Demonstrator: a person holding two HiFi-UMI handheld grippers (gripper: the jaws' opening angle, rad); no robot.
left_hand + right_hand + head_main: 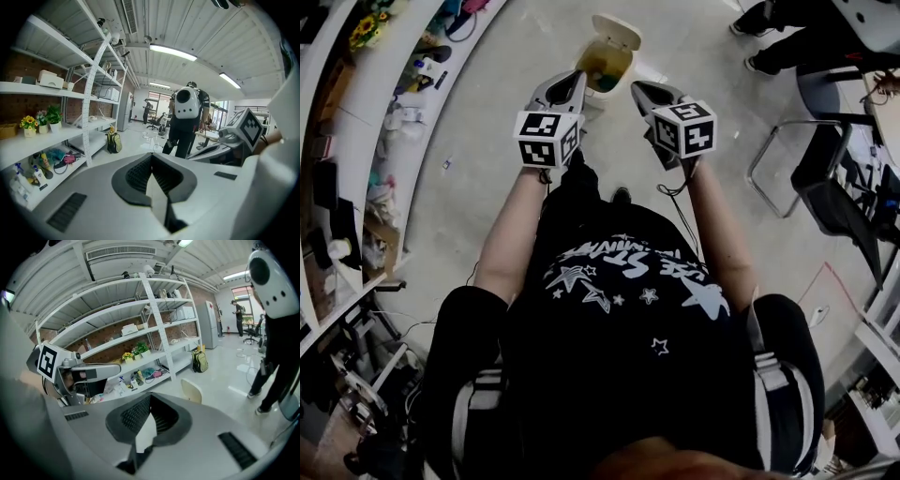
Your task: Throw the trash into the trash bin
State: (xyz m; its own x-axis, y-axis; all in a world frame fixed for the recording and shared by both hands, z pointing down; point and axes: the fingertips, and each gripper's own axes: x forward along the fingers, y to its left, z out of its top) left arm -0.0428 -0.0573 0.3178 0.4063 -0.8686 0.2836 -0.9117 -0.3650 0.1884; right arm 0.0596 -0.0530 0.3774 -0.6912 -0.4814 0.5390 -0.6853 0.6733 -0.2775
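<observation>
two grippers in view, held out in front of the operator [628, 309], side by side and apart from each other

left gripper [571, 82]: jaws together, pads meeting at the tips, nothing btwn them
right gripper [640, 90]: jaws together too, nothing gripped
marker cubes [546, 139] face up toward the head cam

bin [627, 64]: stands on the floor [487, 178] just beyond the gripper tips, and shows btwn the two in head view. lid [617, 33] is swung up, so the bin is open. yellow-green contents [598, 66] lie inside; what they are can't be made out. neither gripper touches the bin

surroundings:
- white shelves [389, 122] run along the left side w/ small items on them
- left gripper view shows potted flowers [29, 125] on a shelf and a backpack [113, 142] on the floor by the shelf post
- a person [186, 119] in dark clothes w/ a white pack on the back stands further down the room, back to the cam
- chair [830, 187] w/ a metal frame stands at the right of head view, well apart from the bin
</observation>
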